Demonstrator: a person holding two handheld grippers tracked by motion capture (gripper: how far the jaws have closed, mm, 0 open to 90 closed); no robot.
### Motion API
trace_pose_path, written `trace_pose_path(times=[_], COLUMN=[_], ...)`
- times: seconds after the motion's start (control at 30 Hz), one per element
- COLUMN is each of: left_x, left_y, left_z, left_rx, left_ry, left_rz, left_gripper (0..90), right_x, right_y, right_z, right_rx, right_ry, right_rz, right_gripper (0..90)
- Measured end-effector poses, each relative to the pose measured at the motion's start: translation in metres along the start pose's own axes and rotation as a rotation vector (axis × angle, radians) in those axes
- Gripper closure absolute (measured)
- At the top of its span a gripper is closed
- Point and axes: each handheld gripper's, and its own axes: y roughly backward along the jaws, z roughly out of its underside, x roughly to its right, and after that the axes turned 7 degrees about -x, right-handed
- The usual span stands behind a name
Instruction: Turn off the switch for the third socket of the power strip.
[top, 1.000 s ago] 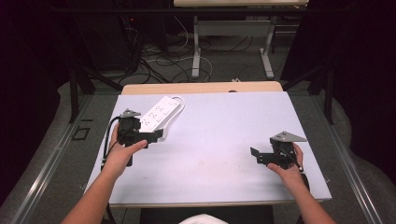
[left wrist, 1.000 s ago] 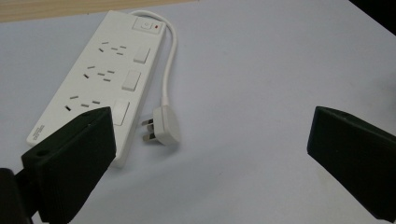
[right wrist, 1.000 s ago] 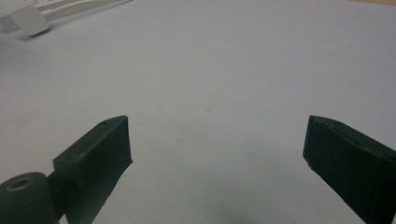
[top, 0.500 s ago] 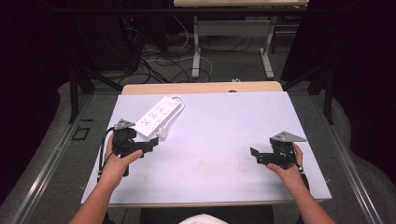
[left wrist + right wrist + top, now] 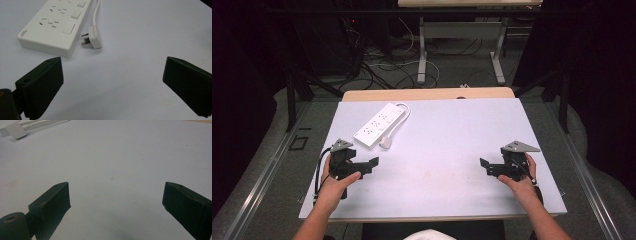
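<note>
Power strip waits at the far-left of the bench

Power strip [image 5: 378,125] lies flat near the bench's [image 5: 447,145] far-left corner, its plug [image 5: 94,37] on the surface just beside its near end. I hold my left gripper [image 5: 368,165] near the left edge, jaws spread wide, empty. My right gripper [image 5: 484,165] sits near the right edge, likewise released.
</note>
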Motion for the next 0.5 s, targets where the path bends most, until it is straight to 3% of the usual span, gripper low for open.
trace_pose_path(times=[0.2, 0.5], left_x=[-0.005, -0.015], left_y=[-0.002, -0.005], left_z=[0.01, 0.02], left_rx=[0.01, 0.024], left_ry=[0.011, 0.028], left_rz=[0.007, -0.019], left_gripper=[3.5, 3.5], right_x=[0.0, 0.0], right_y=[0.0, 0.0], right_z=[0.0, 0.0], right_rx=[-0.003, 0.0], right_ry=[0.0, -0.002], right_rz=[0.003, -0.001], right_gripper=[6.9, 6.9])
